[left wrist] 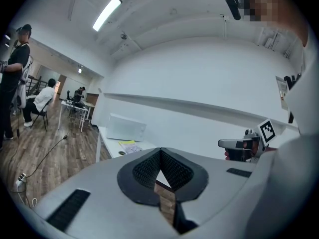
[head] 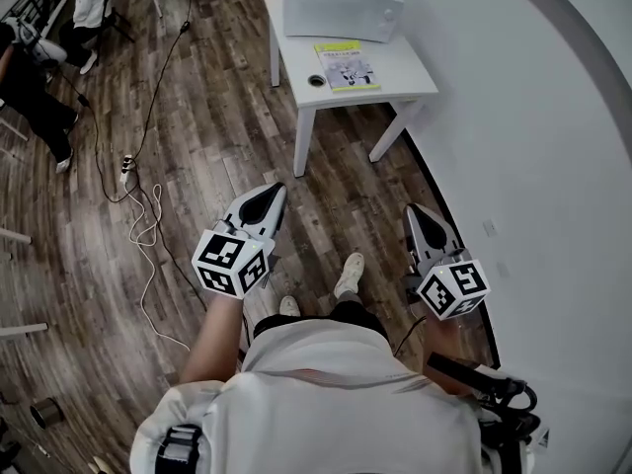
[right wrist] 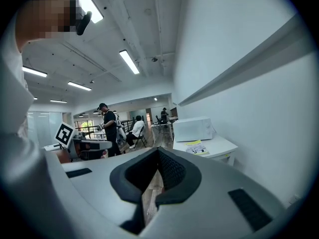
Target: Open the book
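The book [head: 347, 65], thin with a yellow-green cover, lies closed on a small white table [head: 410, 72] in front of a white microwave [head: 341, 6]. Both grippers hang well short of the table, over the wooden floor. In the head view my left gripper [head: 269, 197] is shut and empty, and my right gripper [head: 420, 215] is likewise shut with nothing in it. The left gripper view shows its jaws [left wrist: 160, 171] closed, with the book [left wrist: 128, 146] far ahead at the left. In the right gripper view the jaws [right wrist: 158, 176] are closed and the book [right wrist: 195, 147] lies ahead at the right.
A curved white wall [head: 553, 166] runs along the right of the table. Cables and a power strip [head: 125, 169] lie on the floor at the left. People [head: 35, 77] stand and sit at the far left. A small round object [head: 316, 80] sits beside the book.
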Demonstrator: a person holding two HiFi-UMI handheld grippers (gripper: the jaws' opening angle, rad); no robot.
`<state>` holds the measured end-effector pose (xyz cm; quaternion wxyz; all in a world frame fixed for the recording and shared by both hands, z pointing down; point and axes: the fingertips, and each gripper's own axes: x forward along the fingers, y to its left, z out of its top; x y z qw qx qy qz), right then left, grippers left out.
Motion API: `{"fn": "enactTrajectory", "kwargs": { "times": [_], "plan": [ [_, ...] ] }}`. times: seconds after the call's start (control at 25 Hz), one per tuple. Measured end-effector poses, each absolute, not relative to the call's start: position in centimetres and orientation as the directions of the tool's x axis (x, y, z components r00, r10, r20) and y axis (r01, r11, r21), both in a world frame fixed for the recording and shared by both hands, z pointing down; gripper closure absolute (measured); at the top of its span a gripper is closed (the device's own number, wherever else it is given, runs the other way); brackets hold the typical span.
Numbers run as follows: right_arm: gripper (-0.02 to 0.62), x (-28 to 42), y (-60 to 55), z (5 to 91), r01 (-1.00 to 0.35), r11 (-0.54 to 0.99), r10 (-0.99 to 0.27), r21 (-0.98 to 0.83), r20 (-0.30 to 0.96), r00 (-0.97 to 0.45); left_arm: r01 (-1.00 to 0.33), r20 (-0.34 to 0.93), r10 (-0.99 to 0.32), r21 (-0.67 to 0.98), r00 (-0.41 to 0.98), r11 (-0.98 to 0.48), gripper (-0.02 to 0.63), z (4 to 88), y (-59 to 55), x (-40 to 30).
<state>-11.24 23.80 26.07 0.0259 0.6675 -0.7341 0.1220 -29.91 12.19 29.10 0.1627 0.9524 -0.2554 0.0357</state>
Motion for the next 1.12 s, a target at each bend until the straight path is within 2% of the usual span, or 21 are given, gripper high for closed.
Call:
{"fn": "enactTrajectory", "kwargs": {
  "times": [0.2,1.12],
  "plan": [
    [0.594,-8.4,20.6,25.9,-0.982,0.104,-0.974,-0.155,0.183,-0.132,-0.521,0.154,-0.498,0.276,0.853,-0.808,0.598,28.5,9.3,-27.5],
    [0.592,15.2,8.5,26.7,-0.951,0.179,-0.968,-0.251,0.129,-0.216,-0.602,0.192,-0.572,0.197,0.797,-0.774,0.597,26.3,-1.0,-5.3]
  ]
}}
